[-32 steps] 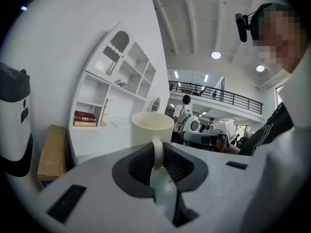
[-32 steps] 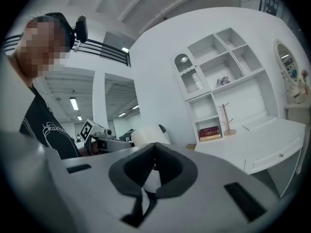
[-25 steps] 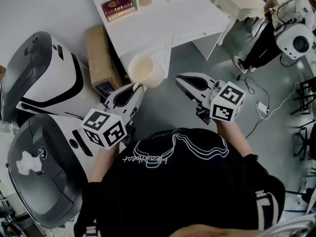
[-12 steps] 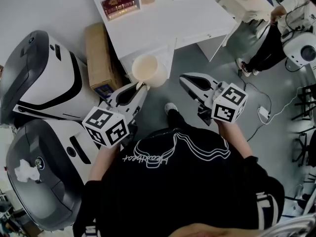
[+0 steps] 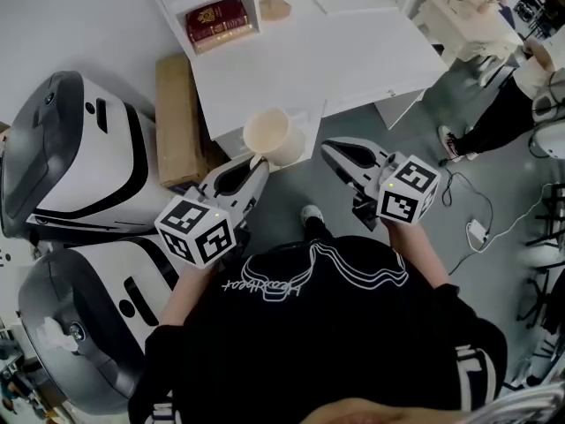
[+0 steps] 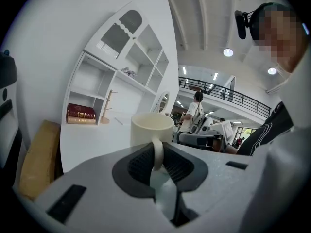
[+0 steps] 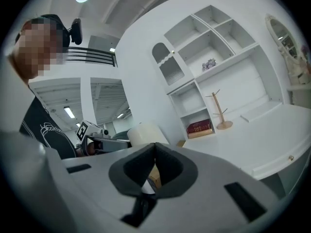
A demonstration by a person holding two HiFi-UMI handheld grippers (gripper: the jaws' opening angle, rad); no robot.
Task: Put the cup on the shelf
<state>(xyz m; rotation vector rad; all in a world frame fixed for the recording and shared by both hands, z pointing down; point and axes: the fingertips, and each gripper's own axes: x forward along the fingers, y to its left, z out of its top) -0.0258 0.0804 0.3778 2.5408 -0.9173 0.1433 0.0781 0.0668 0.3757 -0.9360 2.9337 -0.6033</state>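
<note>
Status at that moment: pickup was done, placing was not.

- Left gripper (image 5: 257, 159) had its jaws pinched onto the handle of the cream cup (image 5: 269, 133), narrow gap, handle between the pads. Cup was upright, mouth up, looked empty.
- Cup hung in the air at the near edge of the white desk (image 5: 353, 56), not resting on anything.
- Right gripper (image 5: 339, 154) had its jaws together with nothing in them. It sat beside the cup, apart from it, doing no work.
- White shelf unit (image 6: 124, 57) stood at the far side of the desk, well apart from the cup. The lower cubby held red books (image 5: 216, 18); the cubbies above looked mostly free, with one small item on an upper ledge that I couldn't identify. A wooden mug tree (image 5: 274, 5) stood on the desk by the shelf.

My read: grasp complete and the carry roughly midway. Left to do: reach across the desk, set the cup down in a free compartment, release, back out. The handle-only grip could let the cup swing, so I'd expect a slow set-down.
</note>
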